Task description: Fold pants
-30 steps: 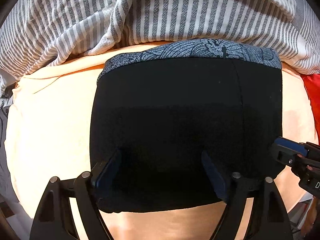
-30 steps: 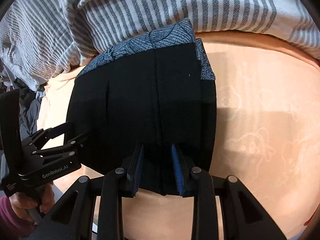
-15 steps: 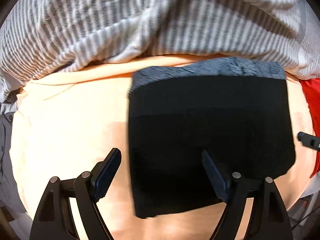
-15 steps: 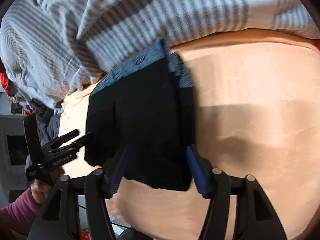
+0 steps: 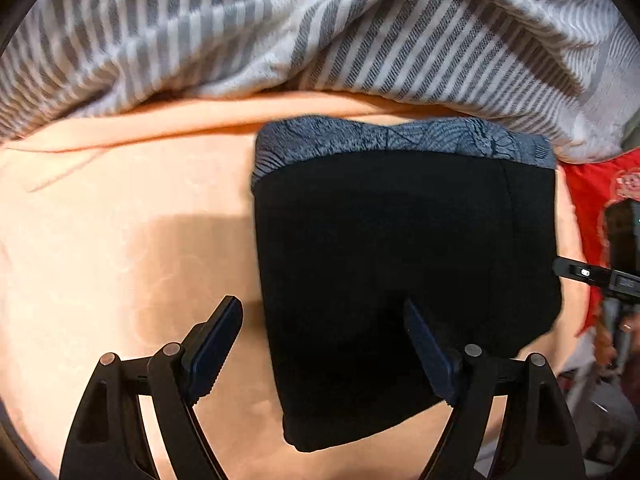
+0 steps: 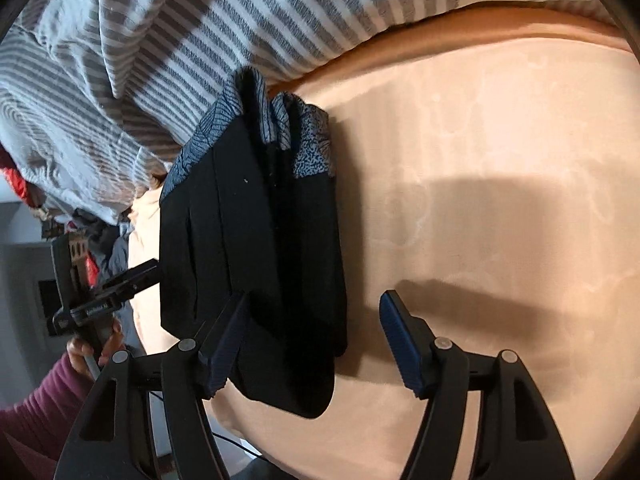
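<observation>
The black pants [image 5: 400, 264] lie folded into a compact rectangle on the peach bed sheet [image 5: 120, 248], with a blue-grey patterned band [image 5: 392, 140] along their far edge. They also show in the right wrist view [image 6: 256, 248]. My left gripper [image 5: 324, 344] is open and empty above the near left part of the pants. My right gripper [image 6: 316, 340] is open and empty, its left finger [image 6: 224, 340] over the pants' near edge. The left gripper also shows at the left edge of the right wrist view [image 6: 116, 292].
A grey-and-white striped blanket [image 5: 280, 32] is bunched along the far side of the bed. A red cloth [image 5: 592, 188] lies at the right in the left wrist view. The bed's near edge runs just below the pants [image 6: 280, 440].
Both grippers have pulled back off the pants. The right gripper opened wide and let go of the fold. The left gripper shifted to the left, the right one to the right.
</observation>
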Available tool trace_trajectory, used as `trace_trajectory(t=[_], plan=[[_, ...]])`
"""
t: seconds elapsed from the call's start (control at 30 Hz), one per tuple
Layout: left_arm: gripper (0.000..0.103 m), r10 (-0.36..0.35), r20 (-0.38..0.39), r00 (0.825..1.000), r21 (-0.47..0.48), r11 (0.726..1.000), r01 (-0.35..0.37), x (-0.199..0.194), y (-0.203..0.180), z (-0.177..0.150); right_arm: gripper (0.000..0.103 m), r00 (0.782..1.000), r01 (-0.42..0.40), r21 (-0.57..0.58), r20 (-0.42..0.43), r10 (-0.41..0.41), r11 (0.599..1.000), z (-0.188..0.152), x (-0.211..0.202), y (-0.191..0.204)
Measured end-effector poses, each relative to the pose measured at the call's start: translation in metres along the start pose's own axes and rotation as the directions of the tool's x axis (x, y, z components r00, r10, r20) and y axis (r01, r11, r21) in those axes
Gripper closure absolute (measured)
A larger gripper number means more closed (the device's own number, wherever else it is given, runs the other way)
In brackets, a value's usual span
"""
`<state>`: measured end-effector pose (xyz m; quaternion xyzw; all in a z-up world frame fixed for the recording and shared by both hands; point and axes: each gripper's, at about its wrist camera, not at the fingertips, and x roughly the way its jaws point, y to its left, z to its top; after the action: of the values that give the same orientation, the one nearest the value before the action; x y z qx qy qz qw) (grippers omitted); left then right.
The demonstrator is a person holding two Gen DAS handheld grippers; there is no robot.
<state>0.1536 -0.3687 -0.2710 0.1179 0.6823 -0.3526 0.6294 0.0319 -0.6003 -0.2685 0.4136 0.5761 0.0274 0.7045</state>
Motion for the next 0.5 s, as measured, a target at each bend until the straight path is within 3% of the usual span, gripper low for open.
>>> trace_trajectory(t=[0.13, 0.27, 0.43, 0.5], plan=[[0.019, -0.073, -0.065, 0.995, -0.024, 0.997, 0.071, 0.023, 0.021, 0.005, 0.032, 0.998, -0.049, -0.031, -0.028, 0.048, 0.998, 0.009, 0.007, -0.006], [0.019, -0.179, -0.081, 0.980, -0.065, 0.983, 0.174, 0.036, 0.040, 0.011, 0.032, 0.995, -0.092, -0.045, -0.044, 0.090, 0.995, 0.016, 0.012, -0.010], [0.018, -0.248, -0.086, 0.965, -0.081, 0.967, 0.241, 0.047, 0.048, 0.016, 0.032, 0.982, -0.180, -0.054, -0.062, 0.177, 0.982, 0.022, 0.017, -0.019], [0.013, -0.250, -0.086, 0.964, -0.073, 0.967, 0.245, 0.050, 0.050, 0.017, 0.032, 0.974, -0.219, -0.052, -0.071, 0.216, 0.974, 0.025, 0.021, -0.020]])
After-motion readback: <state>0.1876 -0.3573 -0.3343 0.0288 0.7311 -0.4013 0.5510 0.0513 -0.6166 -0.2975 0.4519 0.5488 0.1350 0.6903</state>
